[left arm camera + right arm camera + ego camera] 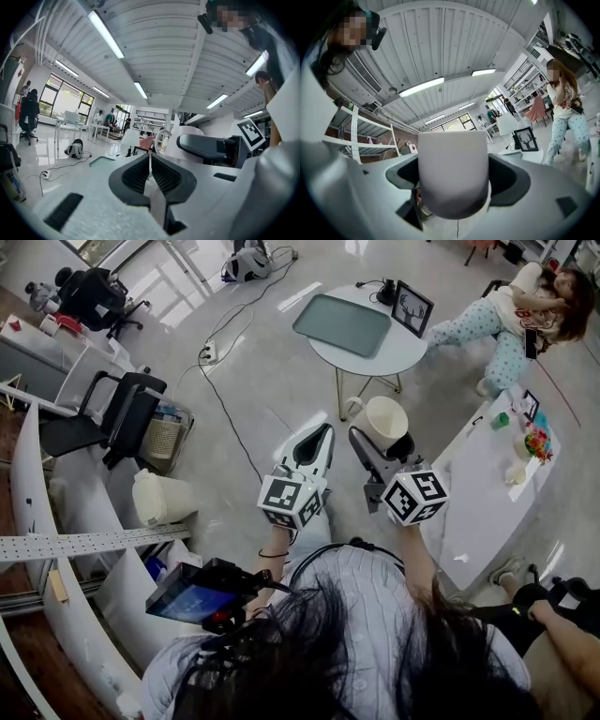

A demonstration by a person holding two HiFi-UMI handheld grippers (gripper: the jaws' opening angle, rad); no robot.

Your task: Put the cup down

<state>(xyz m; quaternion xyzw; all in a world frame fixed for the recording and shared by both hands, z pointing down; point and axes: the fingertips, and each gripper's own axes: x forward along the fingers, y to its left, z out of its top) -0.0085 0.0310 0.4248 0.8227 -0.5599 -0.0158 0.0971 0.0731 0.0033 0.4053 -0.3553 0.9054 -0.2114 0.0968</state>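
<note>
A white cup (384, 421) with a handle on its left is held in the air, well above the floor, by my right gripper (386, 443). In the right gripper view the cup (453, 172) fills the space between the jaws, which are shut on its sides. My left gripper (316, 439) is held up beside it to the left, shut with nothing in it; its ribbed pads (140, 176) meet in the left gripper view. The cup (185, 139) also shows there at the right, with the right gripper's jaw across it.
A round white table (410, 345) with a grey-green tray (342, 324) and a framed deer picture (412, 307) stands ahead. A long white table (492, 488) with small objects lies at the right. A person sits at the far right. Cables cross the floor; chairs and a bin stand at the left.
</note>
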